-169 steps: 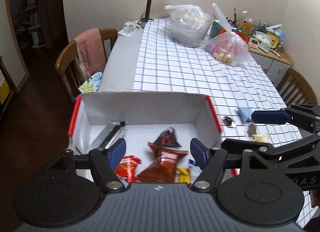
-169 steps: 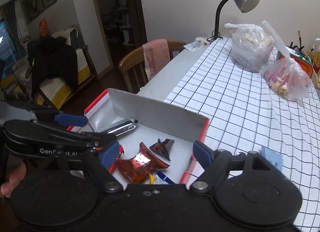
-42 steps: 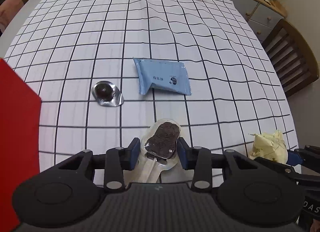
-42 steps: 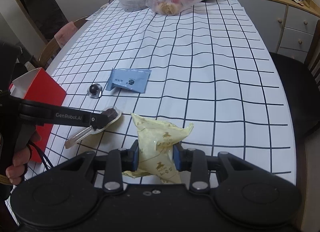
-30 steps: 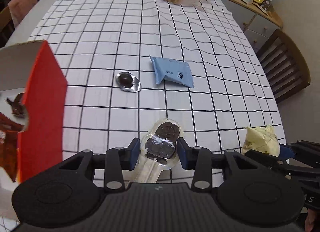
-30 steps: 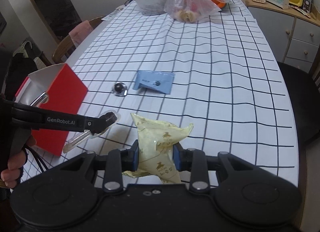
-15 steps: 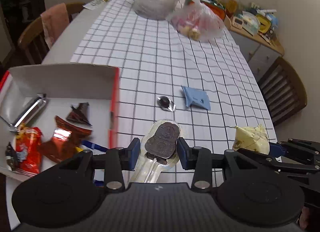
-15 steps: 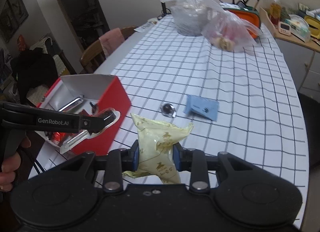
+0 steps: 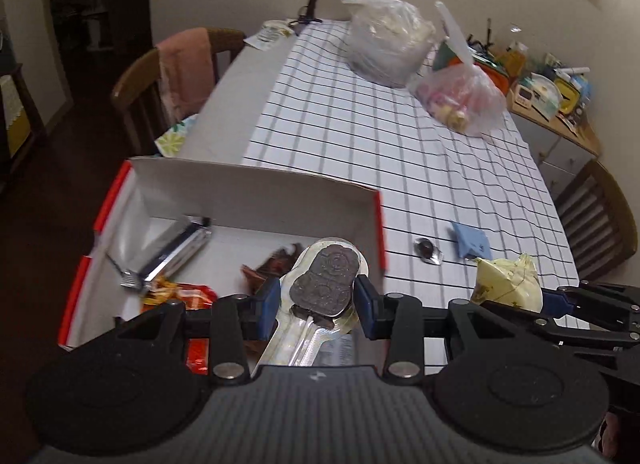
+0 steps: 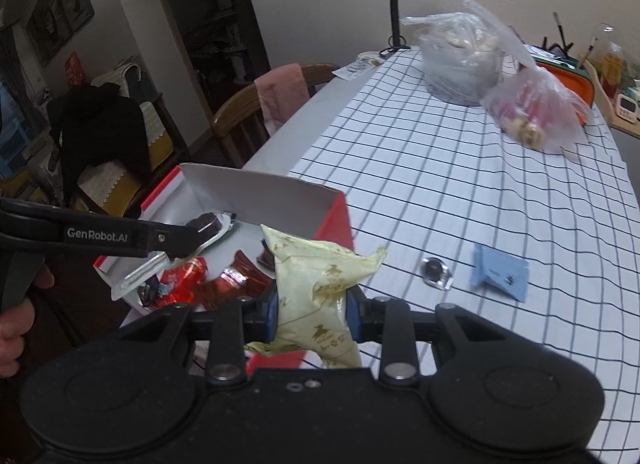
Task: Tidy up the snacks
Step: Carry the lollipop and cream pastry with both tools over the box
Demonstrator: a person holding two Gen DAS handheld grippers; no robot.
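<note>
Risk: right gripper [image 10: 312,314], clamped on pouch [image 10: 316,284] at lower centre, may release outside box [image 10: 256,194]; left gripper [image 9: 316,302] pinches lolly [image 9: 324,280].

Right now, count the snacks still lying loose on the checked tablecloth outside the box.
2: a round dark sweet in clear wrap beside the red cardboard box, and a pale blue flat packet just right of it. Others may lie behind the grippers.

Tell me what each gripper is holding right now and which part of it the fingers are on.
Left gripper: chocolate lollipop, clamped across the sides of its chocolate head. Right gripper: pale yellow snack packet, pinched across its lower middle.
</note>
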